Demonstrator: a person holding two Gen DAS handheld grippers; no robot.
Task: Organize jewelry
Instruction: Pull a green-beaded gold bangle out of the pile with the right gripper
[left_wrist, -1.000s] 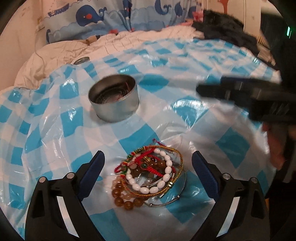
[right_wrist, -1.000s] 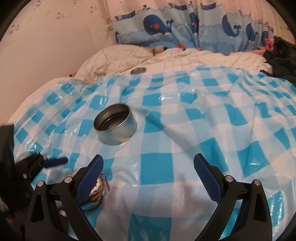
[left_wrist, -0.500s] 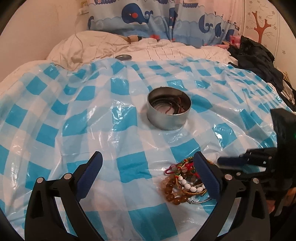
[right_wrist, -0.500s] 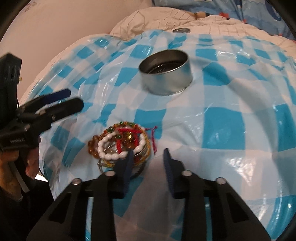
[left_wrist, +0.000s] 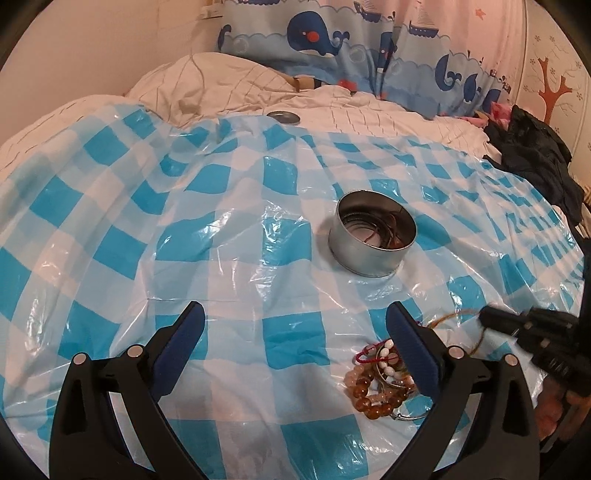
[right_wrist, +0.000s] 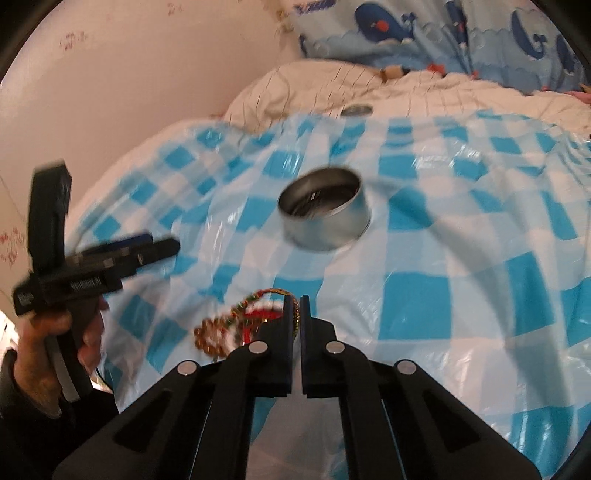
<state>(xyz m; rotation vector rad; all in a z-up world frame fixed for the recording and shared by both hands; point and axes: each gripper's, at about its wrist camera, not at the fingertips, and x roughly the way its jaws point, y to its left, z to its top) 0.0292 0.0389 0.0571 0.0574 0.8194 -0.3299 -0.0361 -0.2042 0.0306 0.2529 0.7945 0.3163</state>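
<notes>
A pile of bracelets (left_wrist: 376, 384) lies on the blue-checked plastic sheet: amber beads, white beads, red cord, a metal bangle. My right gripper (right_wrist: 294, 306) is shut on a gold beaded bracelet (right_wrist: 295, 317) at the pile's edge (right_wrist: 236, 325); the view is blurred. It also shows in the left wrist view (left_wrist: 491, 321) with the gold strand (left_wrist: 450, 317) at its tip. My left gripper (left_wrist: 295, 332) is open and empty, left of the pile. A round metal tin (left_wrist: 371, 242) holding dark bands stands beyond the pile, also in the right wrist view (right_wrist: 325, 210).
The sheet (left_wrist: 184, 221) covers a bed with a white quilt (left_wrist: 221, 85) behind. The tin's lid (left_wrist: 283, 117) lies on the quilt. Whale-print curtain (left_wrist: 332, 37) at the back. Dark clothing (left_wrist: 535, 155) lies at the right edge.
My right gripper has shut on the gold bracelet at the pile. My left gripper has drawn back to the left, so the pile now sits behind its right finger.
</notes>
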